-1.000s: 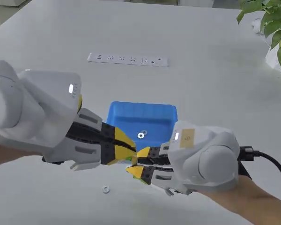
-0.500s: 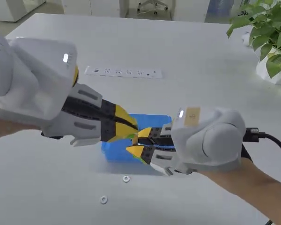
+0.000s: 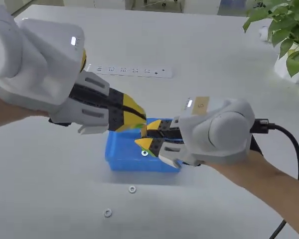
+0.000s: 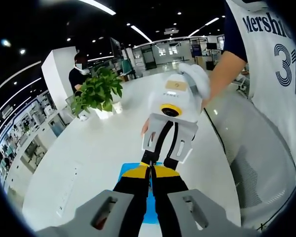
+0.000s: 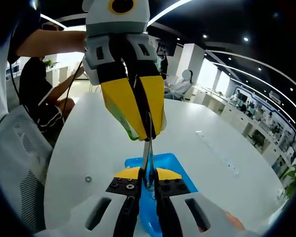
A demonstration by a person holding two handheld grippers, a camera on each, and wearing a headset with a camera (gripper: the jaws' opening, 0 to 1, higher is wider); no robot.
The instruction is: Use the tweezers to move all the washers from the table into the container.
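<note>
your right gripper (image 5: 147,175): jaws close together, pinching tweezers (image 5: 147,148). your left gripper (image 5: 147,134): jaws pressed together on tweezers' other end. both tips meet over container (image 3: 118,155). washer (image 3: 145,153) lies inside it, under right tips. second washer (image 3: 132,189) on table (image 3: 50,189) just before container; third washer (image 3: 107,212) nearer you, apart from second. power strip (image 3: 129,70) well behind. plant (image 3: 284,25) at far right corner.

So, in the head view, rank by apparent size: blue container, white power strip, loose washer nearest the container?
Blue plastic container, partly covered
Long white power strip, thinner, farther away
Small metal washer
</note>
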